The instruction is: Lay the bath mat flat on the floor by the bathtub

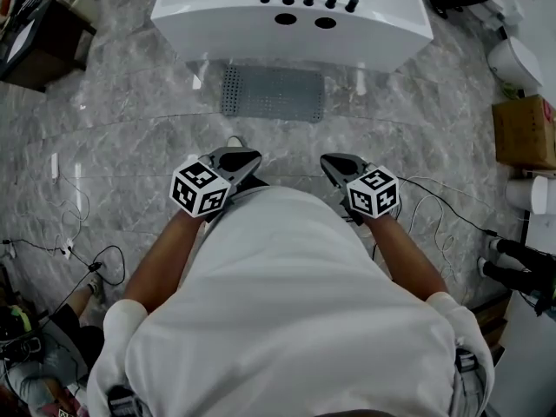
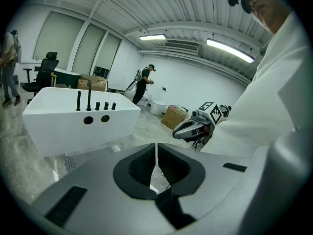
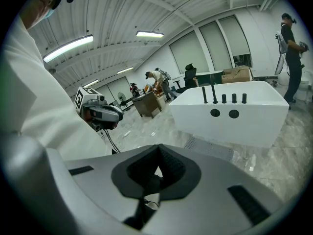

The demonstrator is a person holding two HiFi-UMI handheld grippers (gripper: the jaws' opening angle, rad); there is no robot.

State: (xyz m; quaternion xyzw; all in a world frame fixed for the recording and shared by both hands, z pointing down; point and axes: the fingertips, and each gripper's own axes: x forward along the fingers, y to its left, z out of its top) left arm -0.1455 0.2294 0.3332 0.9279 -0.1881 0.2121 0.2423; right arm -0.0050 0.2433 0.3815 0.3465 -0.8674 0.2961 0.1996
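Forearms (image 1: pixel 165 259) hold left tongs (image 1: pixel 238 156) and right tongs (image 1: pixel 336 160) closed, empty, near torso (image 1: pixel 287 302).

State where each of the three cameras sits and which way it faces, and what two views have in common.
Head view: on the person's head, looking steeply down at the bathtub and bath mat; forearms and shirt show.
Left gripper view: on the left gripper, looking along its shut jaws toward the bathtub; the right gripper and shirt show.
Right gripper view: on the right gripper, facing the bathtub over shut jaws; the left gripper shows.
Shared: all three show the bathtub and bath mat.
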